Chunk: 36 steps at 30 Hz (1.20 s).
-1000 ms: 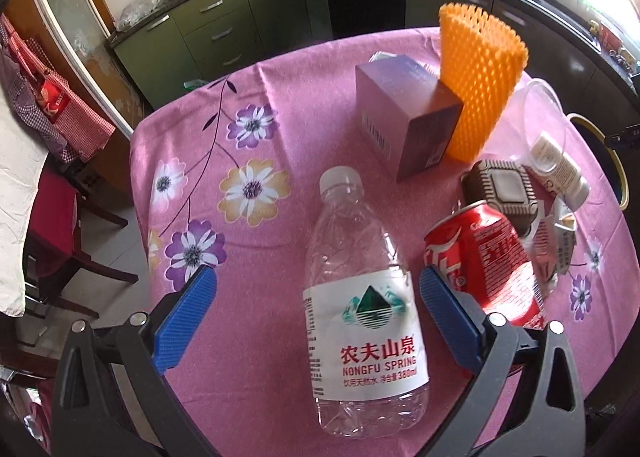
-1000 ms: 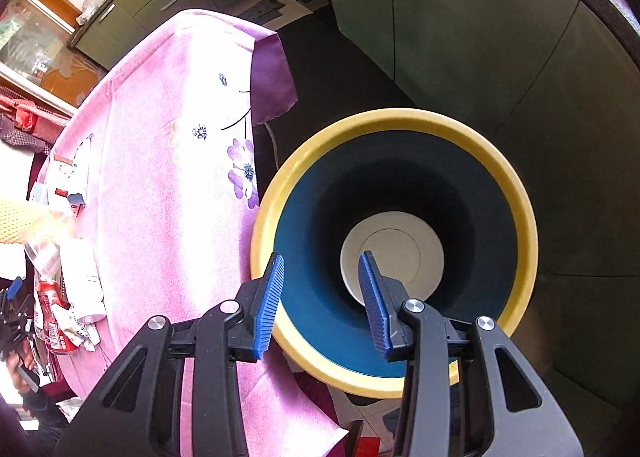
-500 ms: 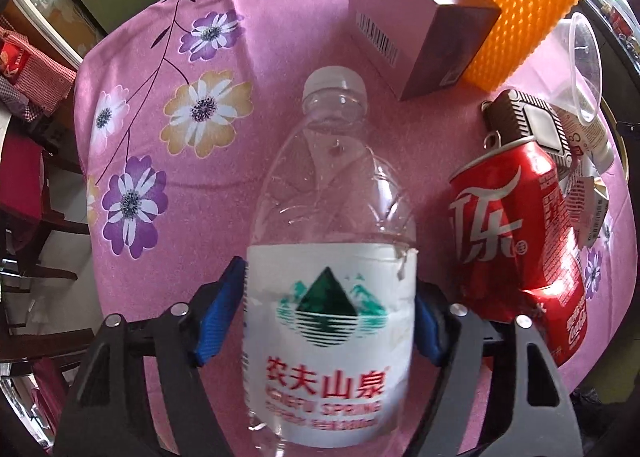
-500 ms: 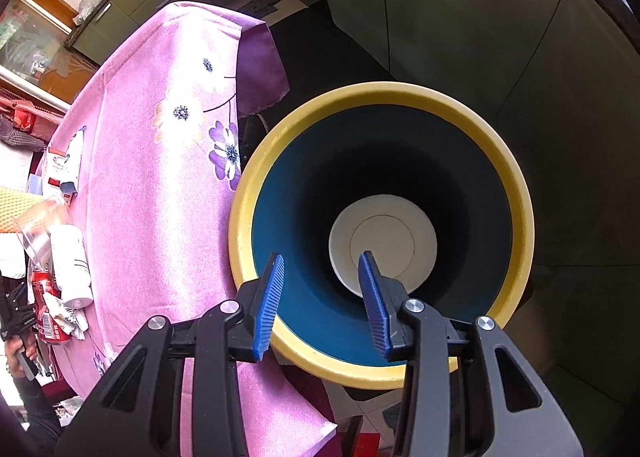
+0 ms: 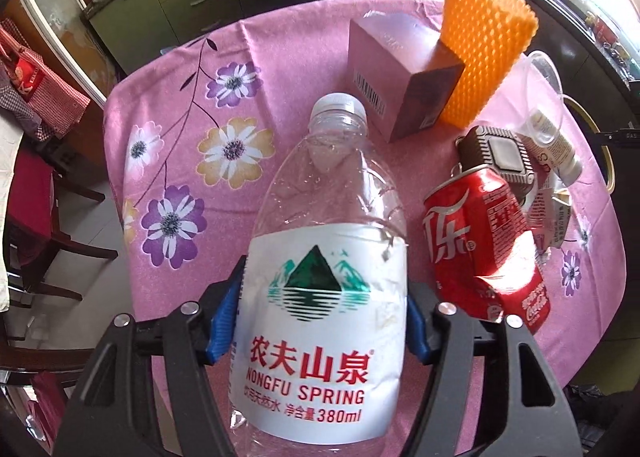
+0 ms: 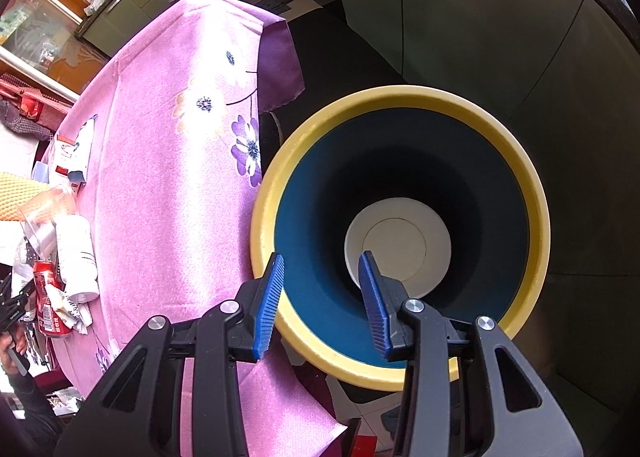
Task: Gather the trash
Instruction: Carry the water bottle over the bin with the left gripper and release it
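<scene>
Left gripper (image 5: 322, 331) clenched on water bottle (image 5: 320, 297) at label band, dented cola can (image 5: 482, 249) at 3 o'clock; bottle looks empty, light, thin-walled, slippery; right gripper (image 6: 320, 301) parted, unloaded, over bin (image 6: 400, 373).

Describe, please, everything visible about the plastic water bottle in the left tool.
The water bottle is clear, thin plastic with a white screw cap and a white Nongfu Spring label marked 380ml. It looks empty apart from droplets inside. The left tool is shut on its labelled body, blue pads pressing both sides, cap pointing away from the camera, above the pink floral tablecloth.
</scene>
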Each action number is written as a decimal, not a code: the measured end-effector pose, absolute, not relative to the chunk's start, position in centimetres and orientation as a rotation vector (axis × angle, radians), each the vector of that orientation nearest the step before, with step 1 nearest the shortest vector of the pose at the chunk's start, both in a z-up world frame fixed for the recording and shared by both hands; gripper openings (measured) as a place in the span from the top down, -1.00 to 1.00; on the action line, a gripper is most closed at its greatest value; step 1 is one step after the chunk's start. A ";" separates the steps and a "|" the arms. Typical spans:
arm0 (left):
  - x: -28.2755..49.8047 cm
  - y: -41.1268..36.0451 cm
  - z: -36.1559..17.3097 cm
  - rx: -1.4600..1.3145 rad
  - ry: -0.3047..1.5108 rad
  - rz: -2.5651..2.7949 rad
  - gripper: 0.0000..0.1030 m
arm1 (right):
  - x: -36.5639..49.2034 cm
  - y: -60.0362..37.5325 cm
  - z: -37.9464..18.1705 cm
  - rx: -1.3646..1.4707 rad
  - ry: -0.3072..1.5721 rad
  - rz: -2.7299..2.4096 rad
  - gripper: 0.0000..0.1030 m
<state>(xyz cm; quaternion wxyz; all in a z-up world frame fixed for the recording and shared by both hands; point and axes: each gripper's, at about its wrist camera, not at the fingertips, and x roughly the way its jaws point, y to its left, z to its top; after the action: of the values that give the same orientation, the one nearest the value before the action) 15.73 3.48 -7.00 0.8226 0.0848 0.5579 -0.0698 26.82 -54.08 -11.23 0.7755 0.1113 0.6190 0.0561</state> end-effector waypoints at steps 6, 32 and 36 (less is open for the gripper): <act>13.4 0.0 -2.4 0.223 1.074 -0.238 -0.23 | 25.7 -54.6 -10.1 0.249 1.296 0.124 0.23; 21.9 -46.0 -8.8 0.414 1.121 -0.819 -0.24 | 14.2 -68.4 -10.0 0.377 1.183 0.003 0.23; 23.0 -49.0 -11.0 0.424 1.143 -0.786 -0.25 | 13.4 -69.2 -10.6 0.394 1.186 -0.003 0.23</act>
<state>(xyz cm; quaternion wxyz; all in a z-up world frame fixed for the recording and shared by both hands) 22.96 -49.03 -10.99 0.7484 0.1939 0.5226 -0.3594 13.40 -69.22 -10.61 0.8109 0.1846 0.5553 -0.0015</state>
